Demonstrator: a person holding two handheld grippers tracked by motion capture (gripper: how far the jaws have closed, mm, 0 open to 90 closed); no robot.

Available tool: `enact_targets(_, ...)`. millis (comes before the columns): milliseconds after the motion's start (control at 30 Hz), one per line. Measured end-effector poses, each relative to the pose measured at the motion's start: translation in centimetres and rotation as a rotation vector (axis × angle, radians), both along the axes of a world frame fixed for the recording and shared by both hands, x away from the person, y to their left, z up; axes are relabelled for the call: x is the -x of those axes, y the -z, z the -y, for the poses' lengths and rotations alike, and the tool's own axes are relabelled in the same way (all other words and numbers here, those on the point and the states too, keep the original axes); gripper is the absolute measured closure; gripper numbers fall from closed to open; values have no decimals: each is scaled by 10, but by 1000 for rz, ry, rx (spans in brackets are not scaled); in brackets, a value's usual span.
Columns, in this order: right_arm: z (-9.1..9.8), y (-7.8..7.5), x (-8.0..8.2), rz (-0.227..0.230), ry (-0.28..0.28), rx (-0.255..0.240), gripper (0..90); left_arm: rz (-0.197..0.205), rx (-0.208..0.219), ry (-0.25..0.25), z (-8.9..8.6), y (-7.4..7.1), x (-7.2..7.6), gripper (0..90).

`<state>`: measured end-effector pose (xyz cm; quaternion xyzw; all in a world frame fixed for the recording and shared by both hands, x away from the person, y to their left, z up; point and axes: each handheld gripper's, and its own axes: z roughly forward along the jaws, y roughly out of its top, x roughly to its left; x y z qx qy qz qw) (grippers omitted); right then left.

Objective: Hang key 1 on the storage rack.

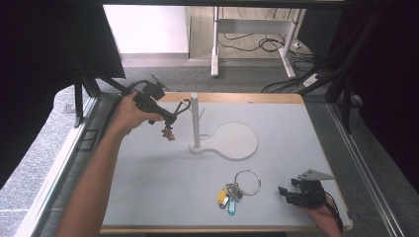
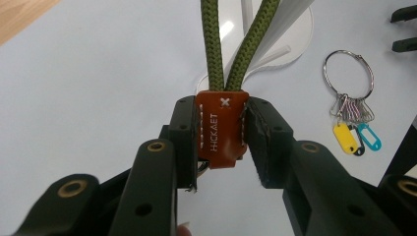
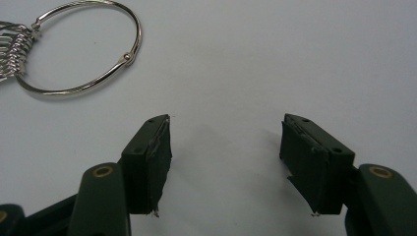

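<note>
Your left hand-held gripper (image 2: 221,132) is clamped on the brown leather tab (image 2: 221,129) of an olive cord loop (image 1: 182,106), held in the air at upper left of the high view, just beside the white post (image 1: 194,120) of the stand (image 1: 232,141). Your right hand-held gripper (image 3: 226,164) rests at lower right, jaws apart and empty, near the key ring (image 1: 247,182). The loop looks narrow; if you bring it in tilted, it may catch the post's top and tip the stand. The desk (image 1: 148,197) is pale grey with a wooden edge; beyond it lie grey carpet, cables and dark curtains.

Grey carpet floor (image 1: 163,79) – white desk legs (image 1: 215,44) behind.
</note>
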<state>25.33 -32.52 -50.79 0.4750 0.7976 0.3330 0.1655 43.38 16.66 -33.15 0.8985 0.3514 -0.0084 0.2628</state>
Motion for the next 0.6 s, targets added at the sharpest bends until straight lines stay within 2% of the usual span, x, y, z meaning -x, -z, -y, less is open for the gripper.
enact_targets(367,0,0,0,1,0,3,364,-11,0,18,8,11,1,666)
enact_targets(600,-1,0,0,3,-1,5,362,7,-5,18,12,18,3,659)
